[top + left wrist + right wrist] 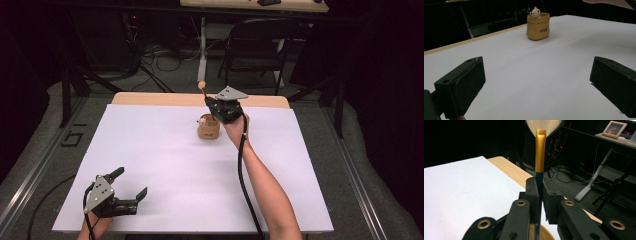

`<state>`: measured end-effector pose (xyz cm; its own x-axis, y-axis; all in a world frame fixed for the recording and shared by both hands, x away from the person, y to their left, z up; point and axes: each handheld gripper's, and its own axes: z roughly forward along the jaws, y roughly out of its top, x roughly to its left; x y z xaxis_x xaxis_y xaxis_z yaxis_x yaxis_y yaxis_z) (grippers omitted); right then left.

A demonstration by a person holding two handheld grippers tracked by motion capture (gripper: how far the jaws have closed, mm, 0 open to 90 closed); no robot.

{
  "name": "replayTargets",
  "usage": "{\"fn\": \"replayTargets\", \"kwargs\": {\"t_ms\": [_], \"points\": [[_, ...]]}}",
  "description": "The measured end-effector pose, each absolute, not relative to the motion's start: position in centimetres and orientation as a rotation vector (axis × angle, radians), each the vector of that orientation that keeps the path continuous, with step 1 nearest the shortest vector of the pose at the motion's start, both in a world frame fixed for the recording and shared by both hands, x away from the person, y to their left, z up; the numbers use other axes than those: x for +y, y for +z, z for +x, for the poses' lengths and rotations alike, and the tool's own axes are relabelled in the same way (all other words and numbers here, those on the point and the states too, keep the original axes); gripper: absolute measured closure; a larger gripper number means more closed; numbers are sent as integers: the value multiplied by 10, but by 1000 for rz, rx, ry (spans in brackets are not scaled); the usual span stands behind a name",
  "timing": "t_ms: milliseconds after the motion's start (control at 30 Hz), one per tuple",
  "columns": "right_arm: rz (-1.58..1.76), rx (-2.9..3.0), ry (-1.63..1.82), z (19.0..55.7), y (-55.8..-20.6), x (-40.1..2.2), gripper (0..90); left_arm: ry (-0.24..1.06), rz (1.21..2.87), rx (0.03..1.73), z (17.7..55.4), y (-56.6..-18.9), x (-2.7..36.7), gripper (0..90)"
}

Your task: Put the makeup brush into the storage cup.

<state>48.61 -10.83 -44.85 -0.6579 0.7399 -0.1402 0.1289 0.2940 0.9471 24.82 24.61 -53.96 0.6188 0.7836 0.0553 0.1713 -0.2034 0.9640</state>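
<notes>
right gripper (539,191) clamped on brush (540,152) above pot (208,127) | left gripper (131,185) spread wide, empty

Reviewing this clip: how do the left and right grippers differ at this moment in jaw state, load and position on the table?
The left gripper has its jaws spread wide with nothing between them; the right gripper is shut on a brush, its gold ferrule and pale bristles pointing away. The left gripper sits low at the near-left corner of the white sheet; the right gripper is held up at the far side, beside the yellow pot. Both are black, hand-held, with a grey plate on top.
</notes>
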Motion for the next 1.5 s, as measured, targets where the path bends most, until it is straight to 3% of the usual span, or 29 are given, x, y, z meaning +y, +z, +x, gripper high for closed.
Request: {"fn": "replayTargets", "kwargs": {"t_ms": [1500], "points": [[798, 2051, 1343, 494, -464, -102, 834, 676, 1714, 784, 248, -539, 246, 0]]}}
